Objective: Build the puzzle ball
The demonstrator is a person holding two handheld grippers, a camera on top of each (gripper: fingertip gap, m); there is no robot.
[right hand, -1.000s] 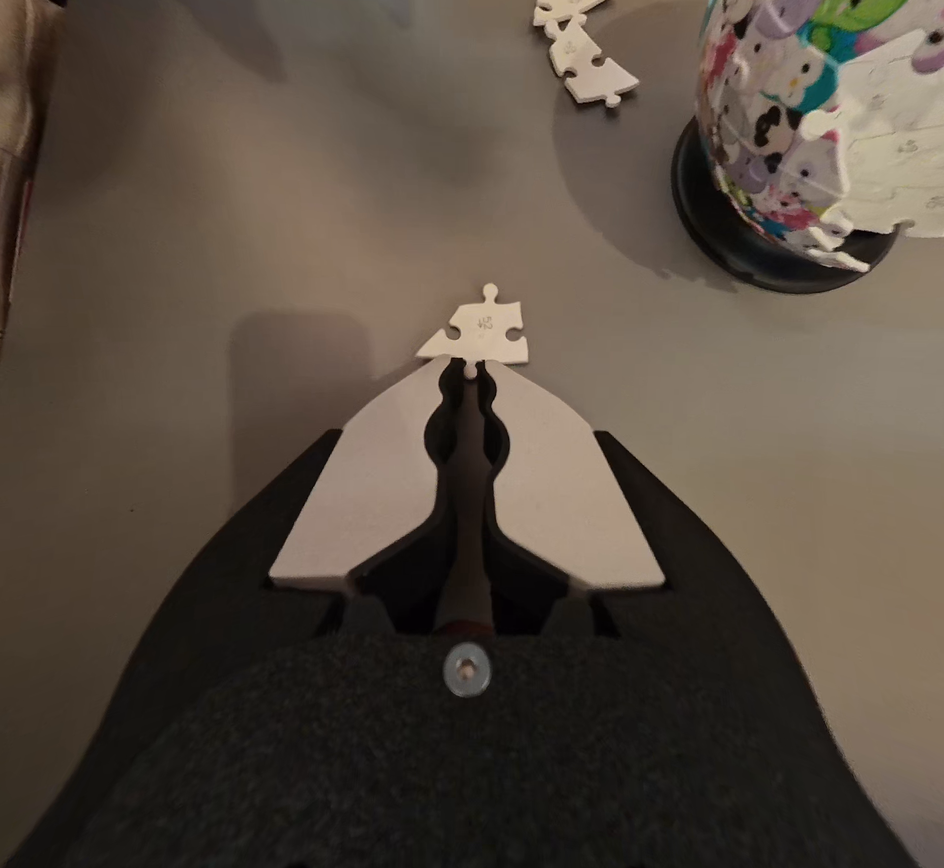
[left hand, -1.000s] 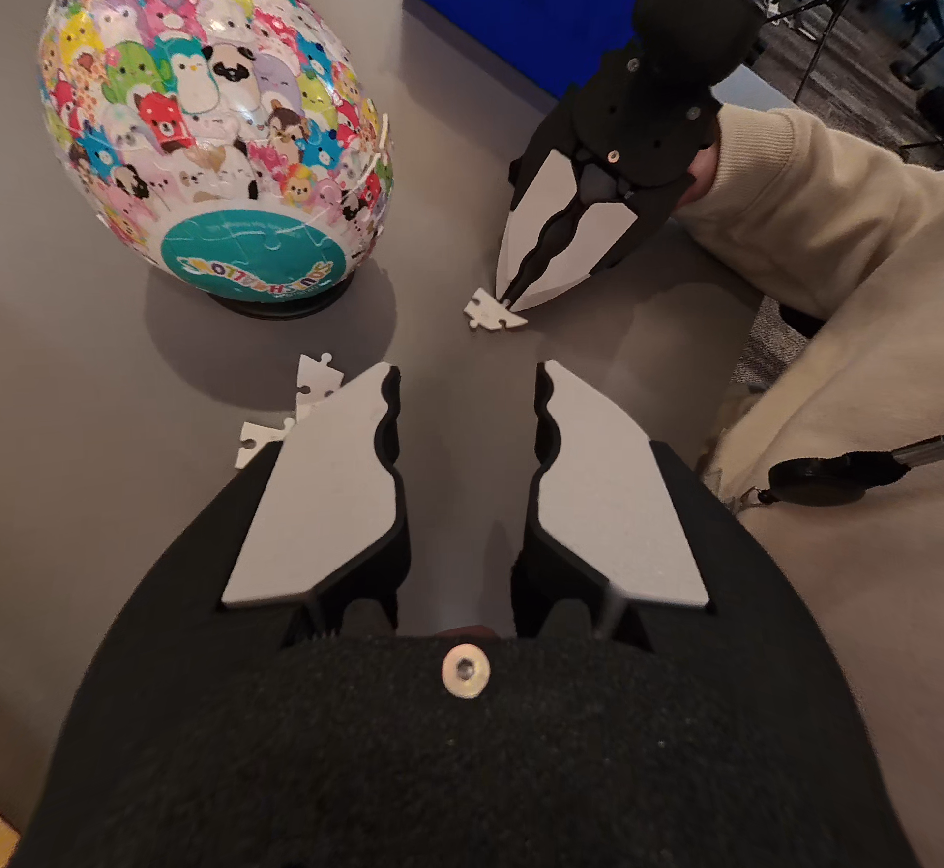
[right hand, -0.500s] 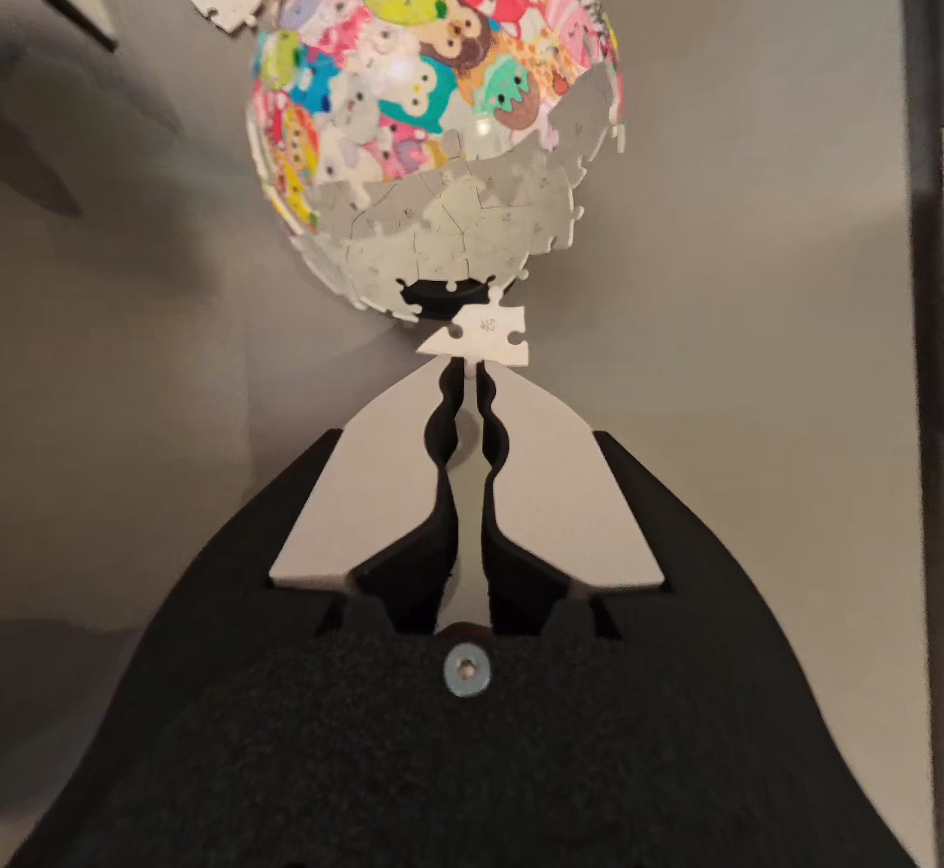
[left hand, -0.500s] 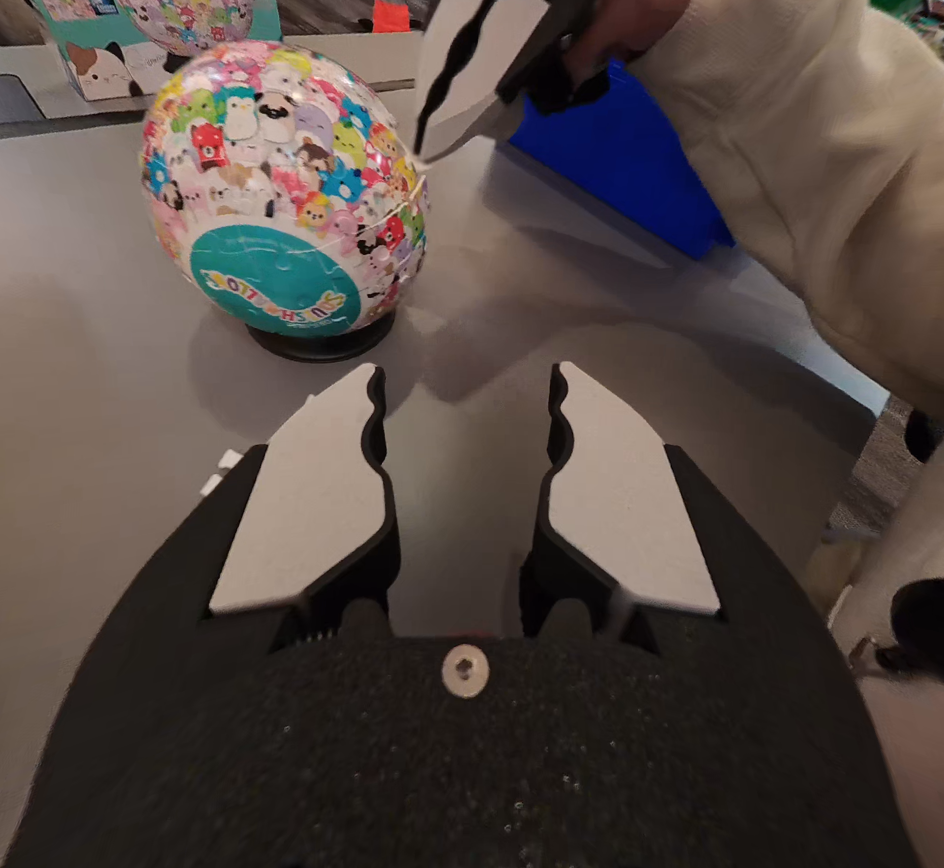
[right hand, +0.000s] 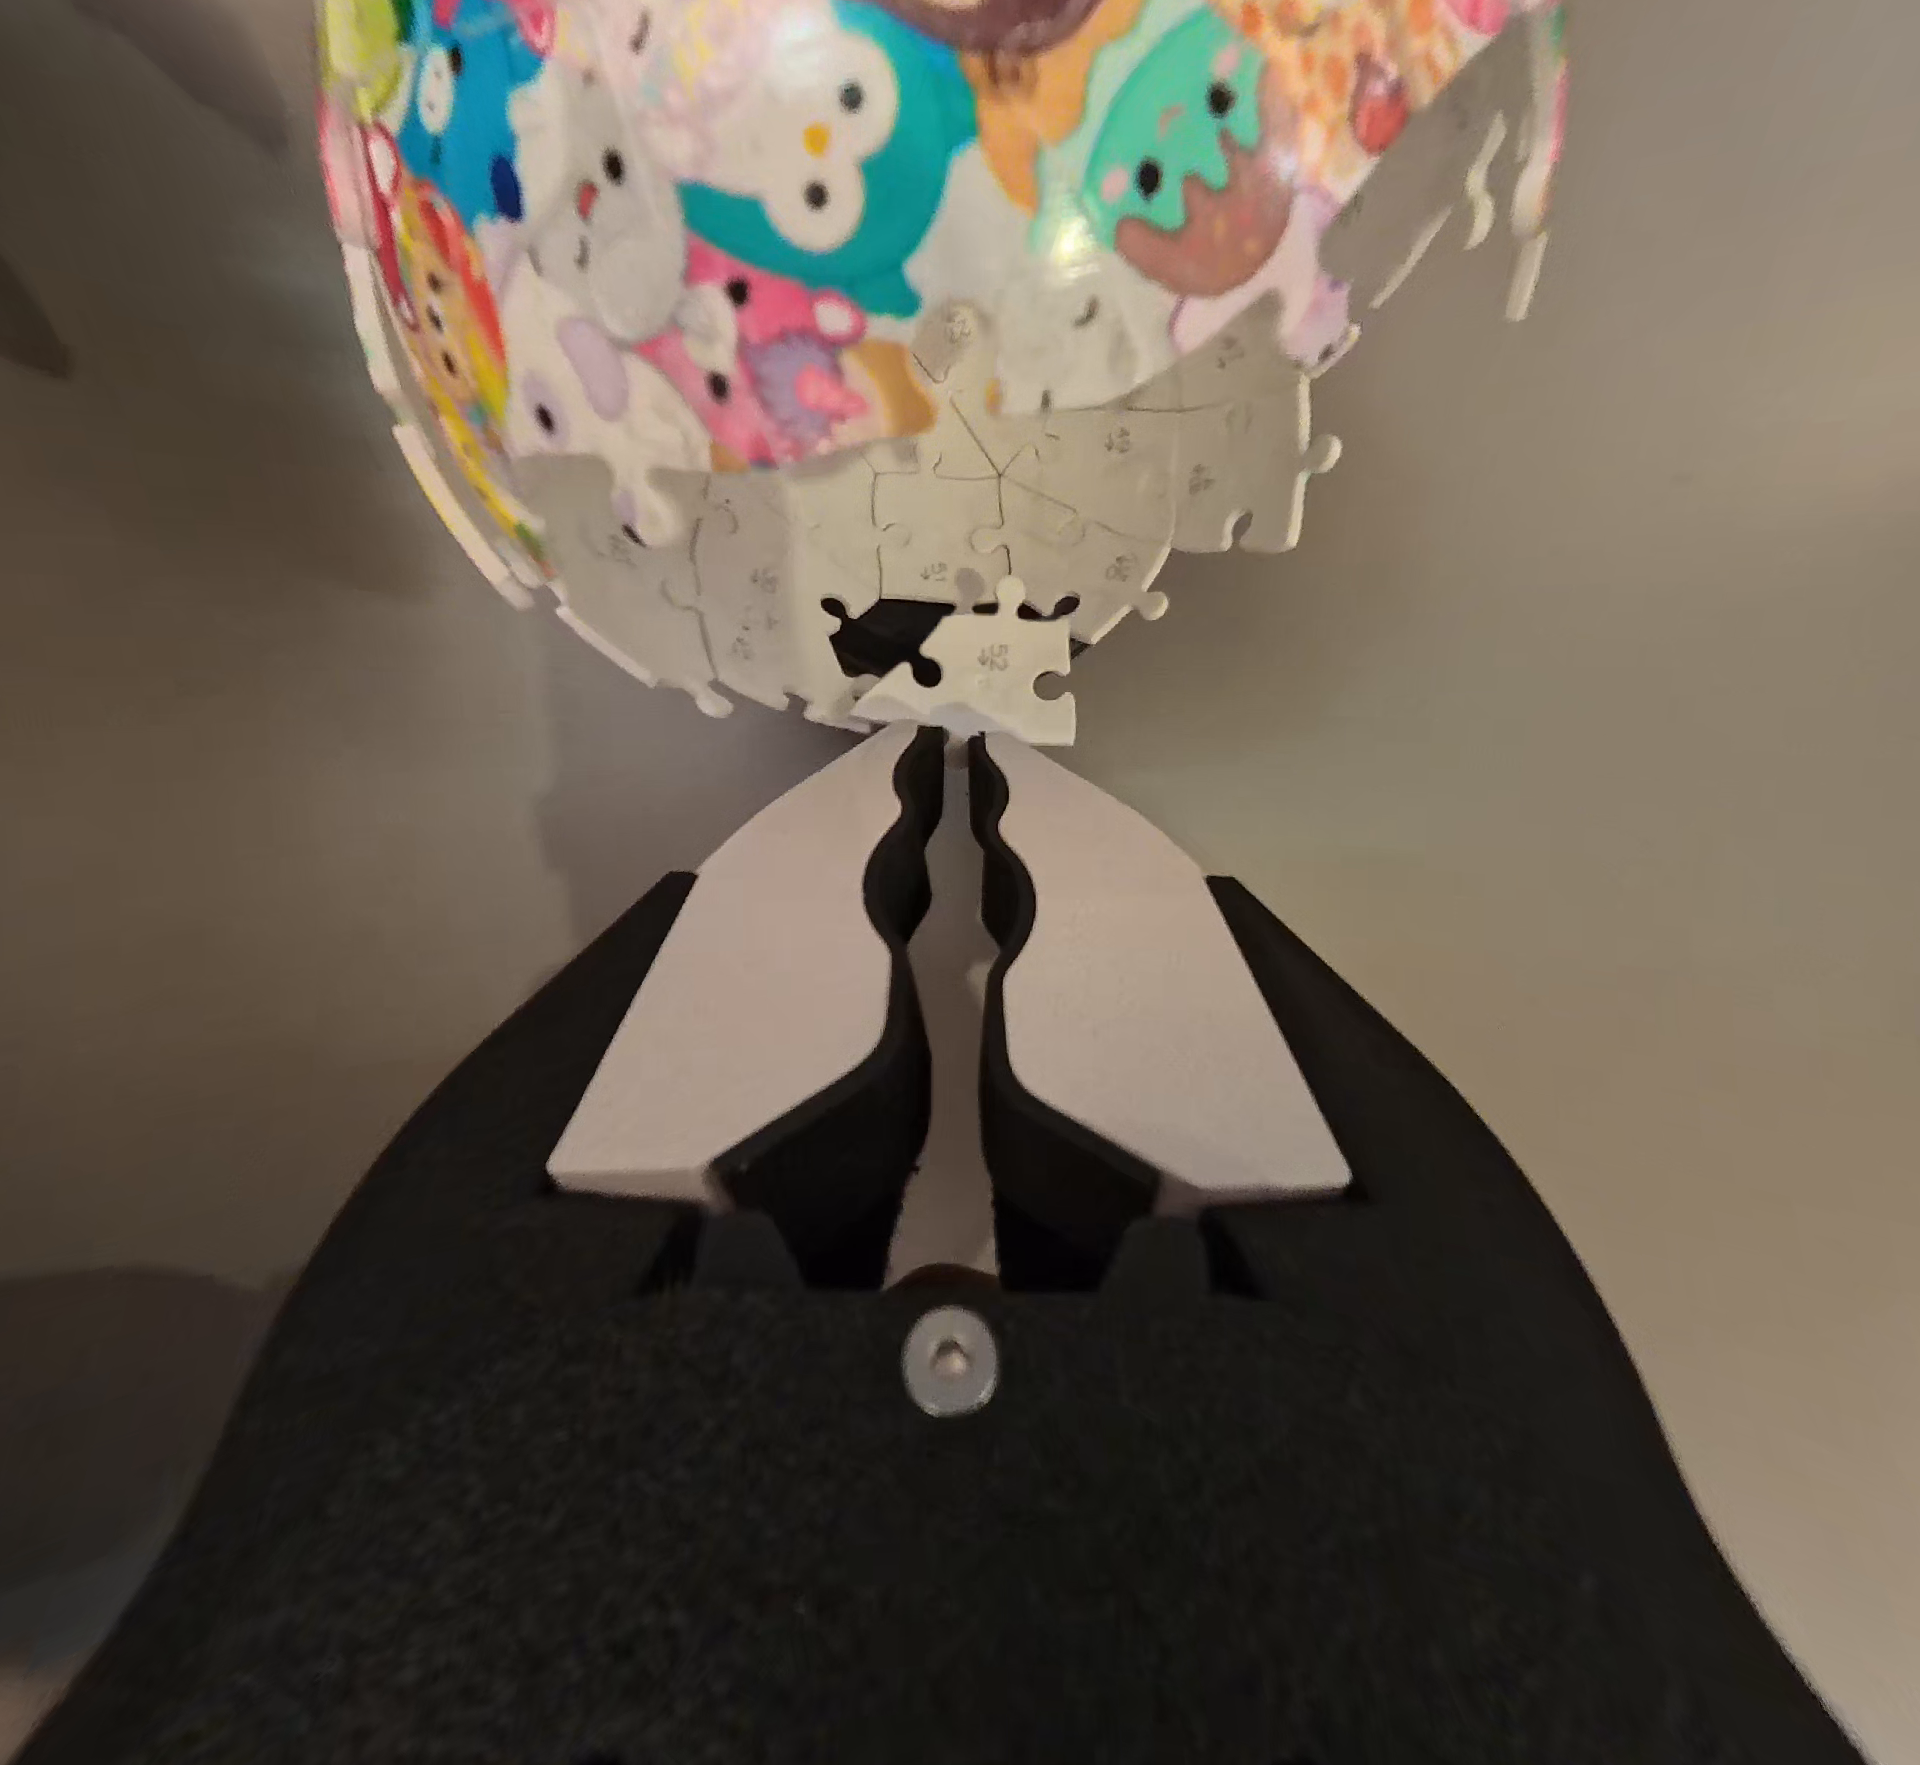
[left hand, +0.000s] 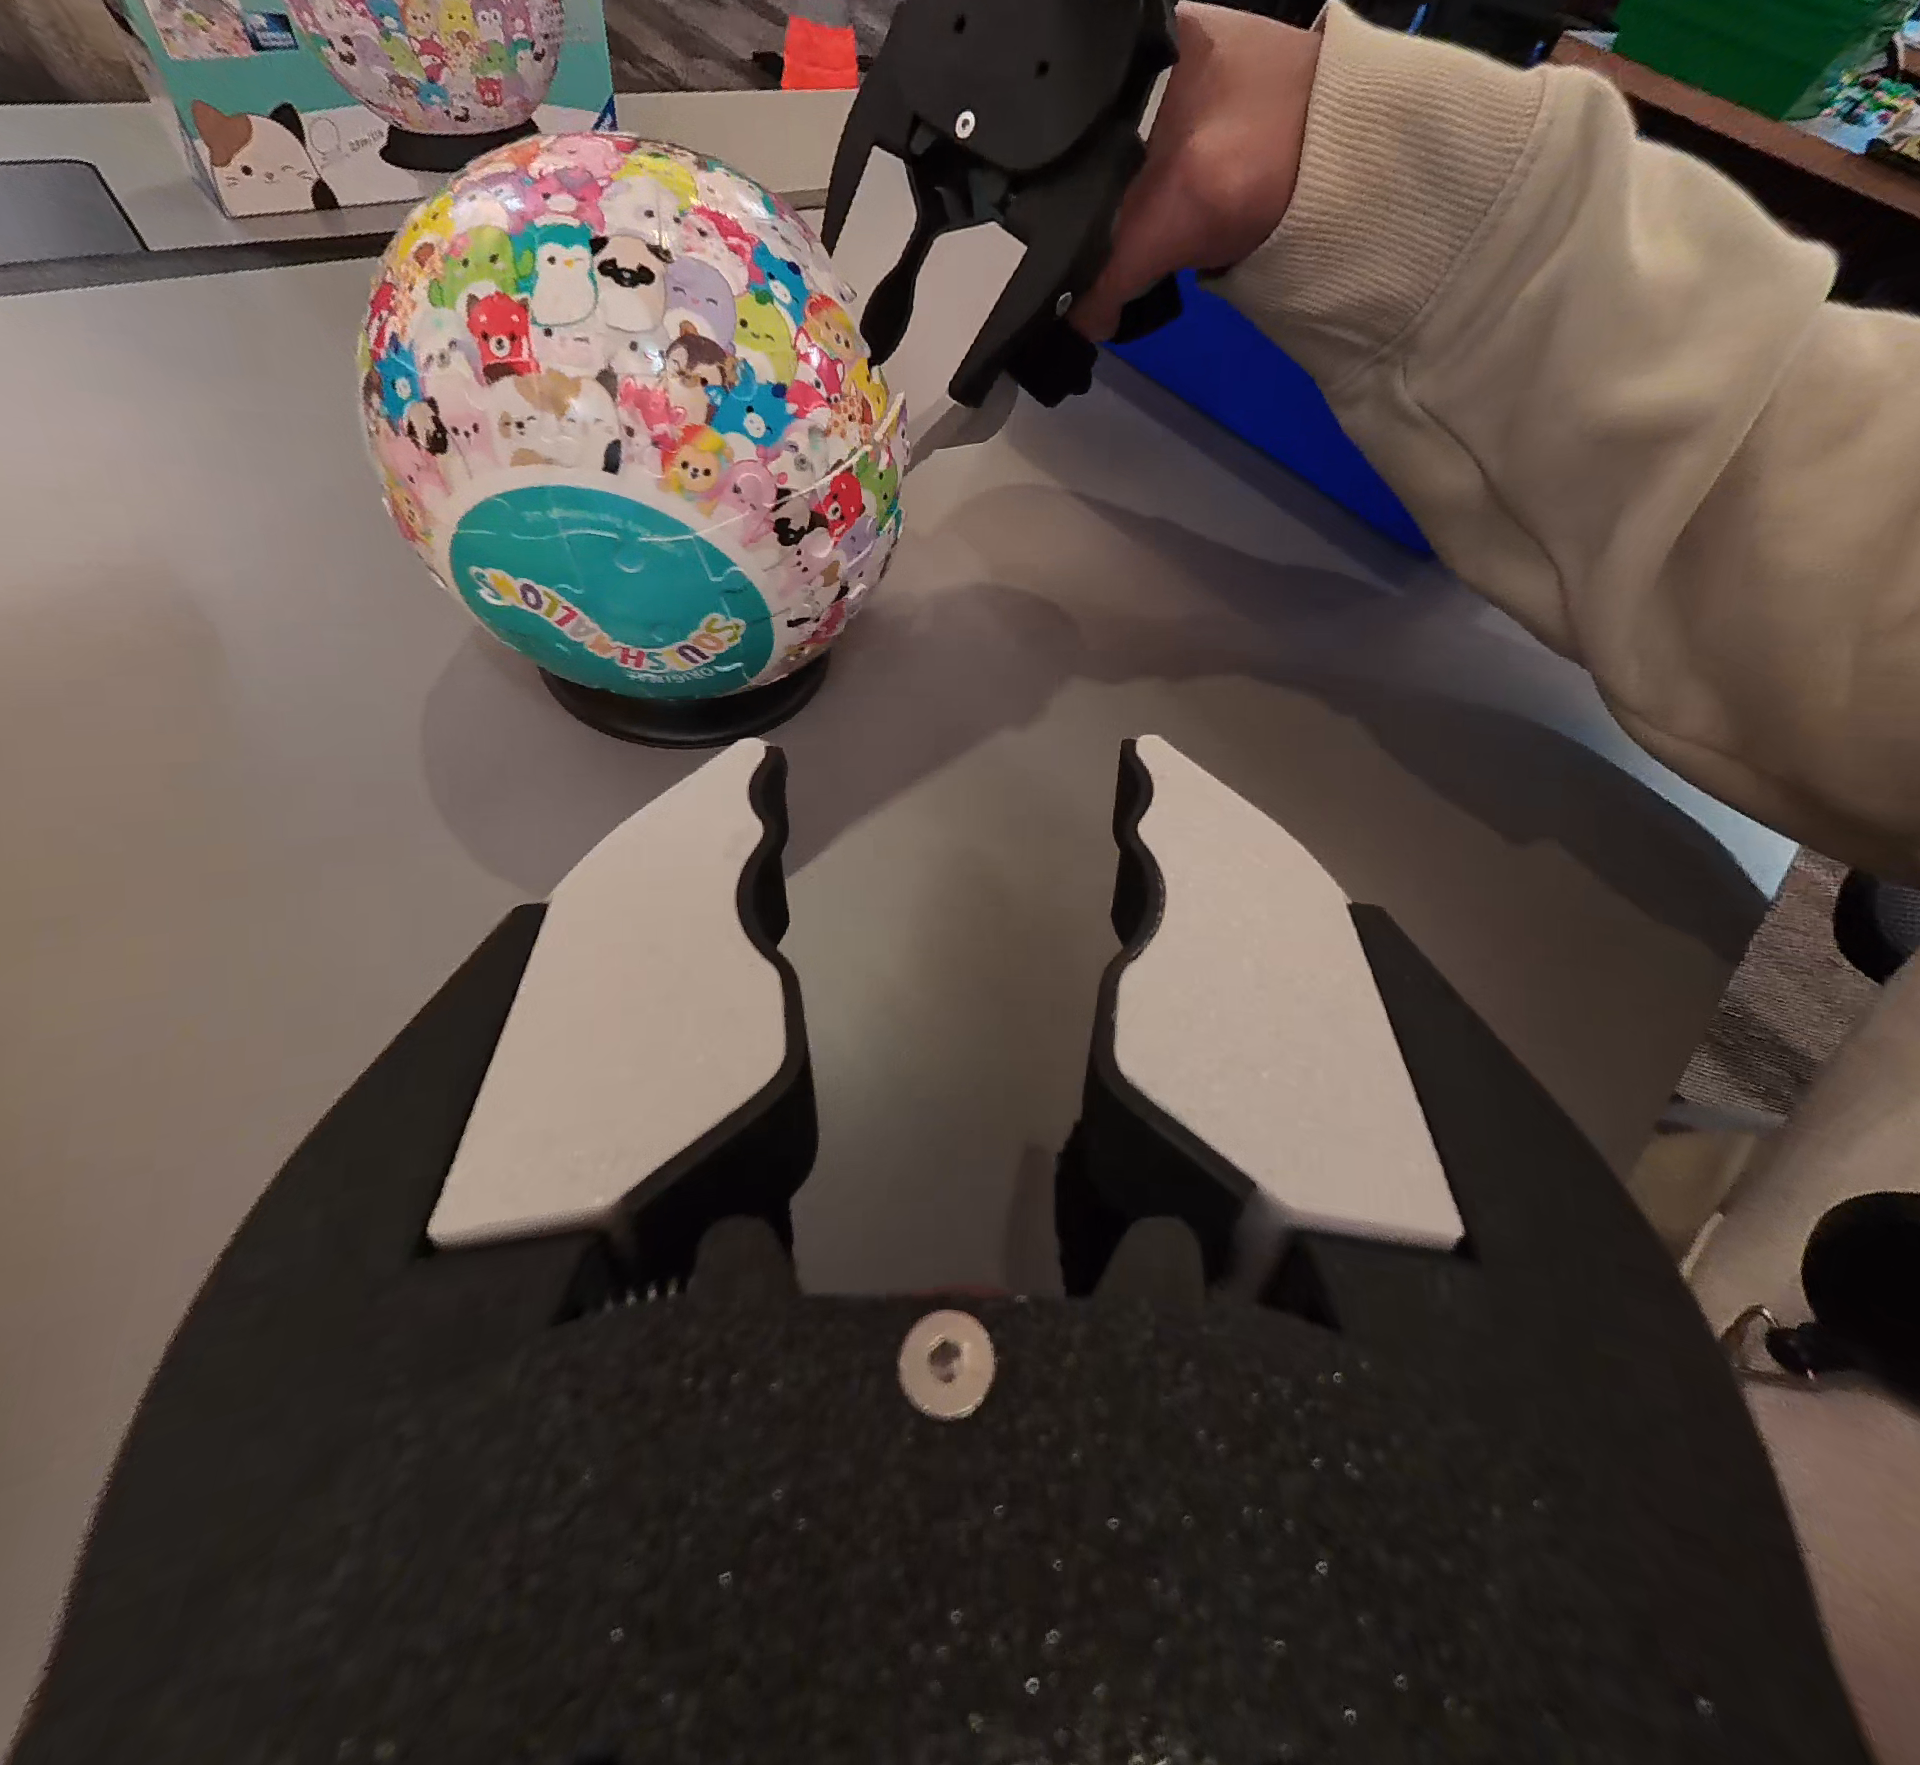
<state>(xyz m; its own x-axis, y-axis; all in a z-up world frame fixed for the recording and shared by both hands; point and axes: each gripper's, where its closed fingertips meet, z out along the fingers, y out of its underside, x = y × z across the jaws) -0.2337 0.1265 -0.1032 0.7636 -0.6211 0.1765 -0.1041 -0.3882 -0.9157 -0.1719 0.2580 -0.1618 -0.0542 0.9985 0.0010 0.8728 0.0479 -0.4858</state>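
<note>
The right claw, held by a hand in a cream sleeve, pinches a white puzzle piece flat, knob toward twelve o'clock, at the gap in the colourful puzzle ball. The ball sits on a black stand on the grey worktop. The left claw hovers open and empty at six o'clock; a puzzle box stands behind.

In the right wrist view we see the puzzle ball cut off by the top edge, its printed figures blurred. Its black stand shows only through the gap beside the white piece. In the left wrist view the right tongs hide that piece, and the box at the desk's far edge is cropped.
</note>
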